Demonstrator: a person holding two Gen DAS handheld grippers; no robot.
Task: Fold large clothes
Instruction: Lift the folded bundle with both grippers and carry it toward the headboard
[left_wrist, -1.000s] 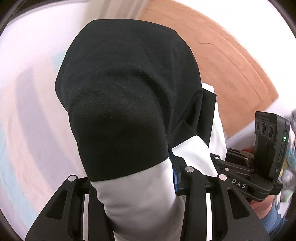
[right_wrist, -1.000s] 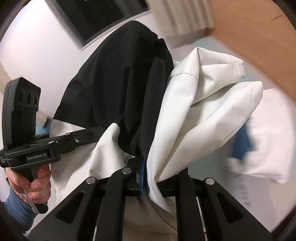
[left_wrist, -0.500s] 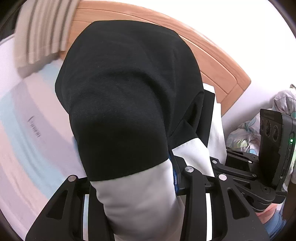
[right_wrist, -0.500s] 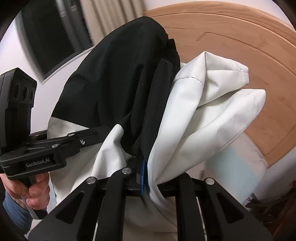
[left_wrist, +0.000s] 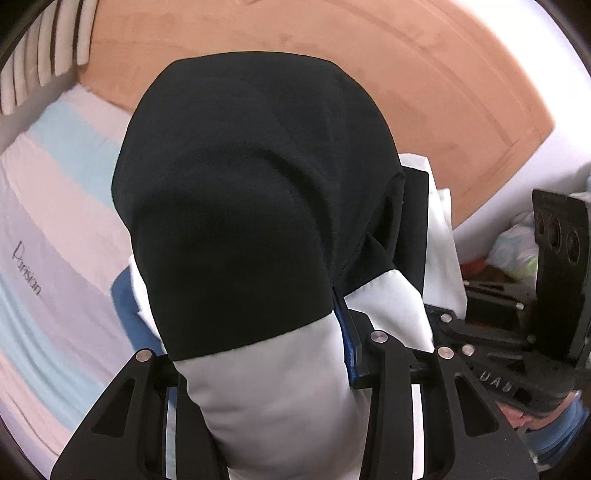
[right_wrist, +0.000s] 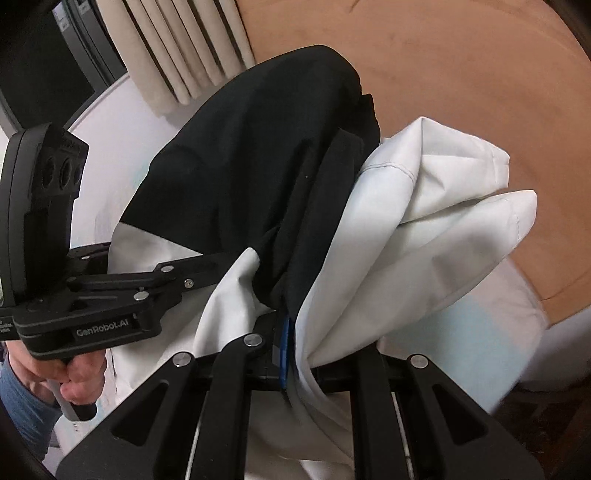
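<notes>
Behind everything curves a broad orange-brown wooden headboard (left_wrist: 424, 74), filling the upper right of both wrist views, with a mattress in pastel blue, pink and lilac striped sheet (left_wrist: 55, 229) spreading down the left side of the left wrist view and cream vertical blinds (right_wrist: 184, 48) at the upper left of the right wrist view. A bulky black-and-white fabric garment (left_wrist: 251, 206) dominates the centre of each picture. In the left wrist view the left gripper (left_wrist: 258, 373) sits at the bottom of the frame, its jaws clenched on a thick white roll of the garment, the black part ballooning up from between them and hiding the fingertips. In the right wrist view the right gripper (right_wrist: 291, 354) at the bottom centre is pinched nearly closed on a thin gathered edge of the same garment, right beside its blue pad; black cloth rises to the upper left of the pinch and puffed white folds billow to the right. The left gripper also shows at the left edge of that view, held by a person's hand (right_wrist: 70, 380) in a blue sleeve, its fingers buried in the white cloth. The garment hangs off both grippers, above the bed.
</notes>
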